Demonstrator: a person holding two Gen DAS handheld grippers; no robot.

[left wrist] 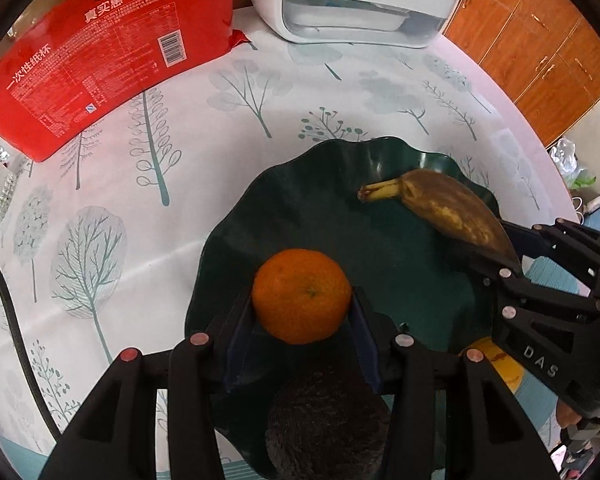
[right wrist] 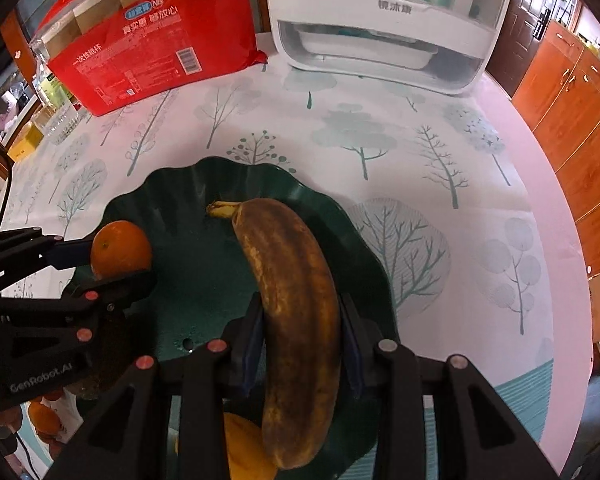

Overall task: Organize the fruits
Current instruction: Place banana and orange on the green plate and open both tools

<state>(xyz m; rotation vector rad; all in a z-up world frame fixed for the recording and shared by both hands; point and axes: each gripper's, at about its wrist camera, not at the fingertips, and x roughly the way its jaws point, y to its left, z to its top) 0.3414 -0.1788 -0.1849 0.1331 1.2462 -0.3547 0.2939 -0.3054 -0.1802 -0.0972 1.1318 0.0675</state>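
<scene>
Orange [left wrist: 302,295] at lower centre of the left wrist view, clasped between the blue pads of the left gripper [left wrist: 303,306], over the near-left rim of a dark green scalloped dish [left wrist: 300,208]. Brown-spotted banana [right wrist: 290,300] running down the centre of the right wrist view, grasped at mid-length by the right gripper [right wrist: 302,344], stem end pointing to the upper left over the dish's hollow; whether either fruit touches the dish cannot be told. Rough dark brown round fruit [left wrist: 328,428] at the bottom of the left view, beneath the left gripper. Yellow-orange fruit [right wrist: 244,452] partly hidden under the banana's lower end. Beneath the dish, a worktop [right wrist: 440,152] with a tree-printed cloth. Red packet [left wrist: 100,52] at upper left, white appliance [right wrist: 384,28] at upper centre, wooden cabinets [right wrist: 580,120] at far right.
</scene>
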